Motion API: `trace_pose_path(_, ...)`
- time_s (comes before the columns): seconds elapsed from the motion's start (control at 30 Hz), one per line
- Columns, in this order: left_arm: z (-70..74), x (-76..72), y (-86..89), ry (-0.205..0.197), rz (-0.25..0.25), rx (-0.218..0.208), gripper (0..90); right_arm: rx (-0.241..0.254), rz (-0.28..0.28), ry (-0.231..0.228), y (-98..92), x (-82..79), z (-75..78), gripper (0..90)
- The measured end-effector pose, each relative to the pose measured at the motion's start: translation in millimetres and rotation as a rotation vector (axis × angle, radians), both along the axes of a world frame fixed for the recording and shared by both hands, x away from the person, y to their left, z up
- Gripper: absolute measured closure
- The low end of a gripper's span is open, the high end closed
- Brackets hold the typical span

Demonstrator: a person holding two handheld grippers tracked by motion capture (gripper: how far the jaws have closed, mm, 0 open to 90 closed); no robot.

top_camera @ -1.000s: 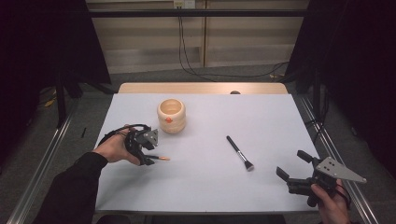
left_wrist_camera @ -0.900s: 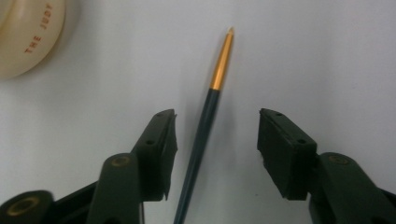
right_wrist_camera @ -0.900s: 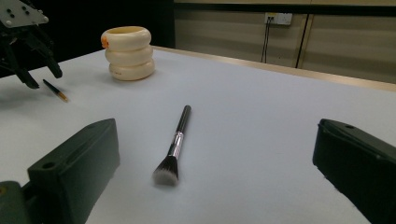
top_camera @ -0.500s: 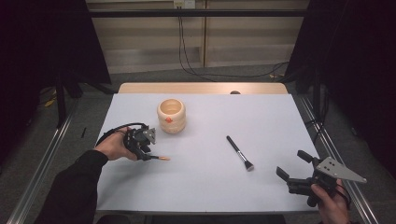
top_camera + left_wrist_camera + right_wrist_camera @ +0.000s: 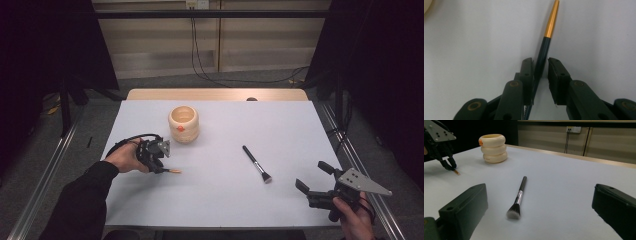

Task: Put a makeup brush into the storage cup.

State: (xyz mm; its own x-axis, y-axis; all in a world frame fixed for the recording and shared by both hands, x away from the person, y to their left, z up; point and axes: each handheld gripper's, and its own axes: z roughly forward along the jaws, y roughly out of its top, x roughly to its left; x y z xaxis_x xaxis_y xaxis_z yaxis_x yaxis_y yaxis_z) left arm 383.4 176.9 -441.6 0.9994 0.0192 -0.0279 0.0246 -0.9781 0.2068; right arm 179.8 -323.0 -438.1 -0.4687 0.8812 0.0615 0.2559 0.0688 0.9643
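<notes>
Left claw (image 5: 540, 72) lowered onto the table (image 5: 300, 130) at its left side, jaws just now closing around a slim pen-like stick (image 5: 543, 53), dark in the shaft, gold at the tip. Left pad against the dark shaft, right pad just beside it with a thin gap; not yet a firm pinch. Stick flat on the pale table, gold tip poking out past the jaws and, from the high view, out toward the table's middle (image 5: 174, 171). Hand (image 5: 122, 157) wrapped over the claw body (image 5: 161, 169), cable looping behind.

Just beyond, cream ribbed pot (image 5: 184, 123) upright, orange mark on its side, near the left claw but apart from it.

Farther right, makeup brush (image 5: 257, 163) flat on the table, black handle, silver ferrule, dark bristles toward the person; nothing touching it.

Right claw (image 5: 315, 180) at the near right corner, jaws spread wide and empty, well apart from the brush, grey three-cornered plate on top. From the right gripper view, brush (image 5: 518, 196) between the spread jaws farther off, pot (image 5: 493, 148) and left claw (image 5: 449, 165) beyond.
</notes>
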Motion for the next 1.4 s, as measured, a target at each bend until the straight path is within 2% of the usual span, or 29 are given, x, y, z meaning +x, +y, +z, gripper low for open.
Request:
trace_pose_path(0.13,1.1,0.0,-1.3,0.004,0.002,0.008,74.7,0.0,0.0,0.0,0.0,0.1,0.0,0.0)
trace_pose_path(0.23,-0.1,-0.2,-2.6,-0.002,-0.003,-0.002,74.4,0.002,0.0,0.003,0.1,0.1,0.1,0.0)
trace_pose_path(0.53,-0.1,0.3,-13.3,-0.001,-0.011,0.017,74.1,0.001,0.005,0.005,0.1,0.3,0.0,0.0)
trace_pose_path(0.57,-0.7,0.0,-13.8,0.011,-0.014,0.016,78.6,0.0,0.008,0.006,-0.2,0.1,0.0,0.0)
trace_pose_path(0.63,-1.6,-1.2,-14.1,0.014,-0.019,0.013,79.7,0.001,0.002,0.001,-0.1,0.1,0.0,0.0)
trace_pose_path(0.73,-2.1,-4.5,-16.7,-0.002,-0.014,0.031,82.4,-0.003,0.013,0.005,-0.1,0.2,-0.1,0.0)
trace_pose_path(0.77,-2.0,-2.6,-16.5,0.011,-0.016,0.031,83.0,-0.003,0.018,0.009,0.1,0.3,-0.1,0.0)
trace_pose_path(0.83,-2.8,0.3,-14.5,0.037,0.01,0.023,83.0,-0.003,0.018,0.009,0.3,0.1,0.0,0.0)
trace_pose_path(0.9,-2.6,0.7,-14.4,0.039,0.011,0.028,83.0,-0.004,0.018,0.008,0.1,0.0,0.0,0.0)
trace_pose_path(0.97,-3.3,1.1,-14.6,0.032,0.011,0.017,83.1,-0.003,0.019,0.009,0.1,0.0,0.0,0.0)
trace_pose_path(1.17,-2.1,3.0,-11.9,0.059,0.049,0.009,83.1,-0.005,0.014,0.01,-0.1,0.5,-0.6,0.0)
trace_pose_path(1.23,-2.7,2.2,-12.2,0.052,0.067,0.0,83.3,-0.004,0.01,0.02,0.0,1.4,-1.3,0.0)
trace_pose_path(1.3,-1.7,3.0,-12.8,0.059,0.069,0.008,83.4,-0.004,0.01,0.02,0.0,1.5,-1.3,0.0)
trace_pose_path(1.33,-1.0,4.7,-12.1,0.077,0.068,0.011,83.4,-0.004,0.01,0.021,0.1,1.4,-1.3,0.0)
trace_pose_path(1.4,-1.6,4.1,-11.9,0.065,0.075,0.002,83.4,-0.003,0.011,0.02,0.1,1.4,-1.2,0.0)
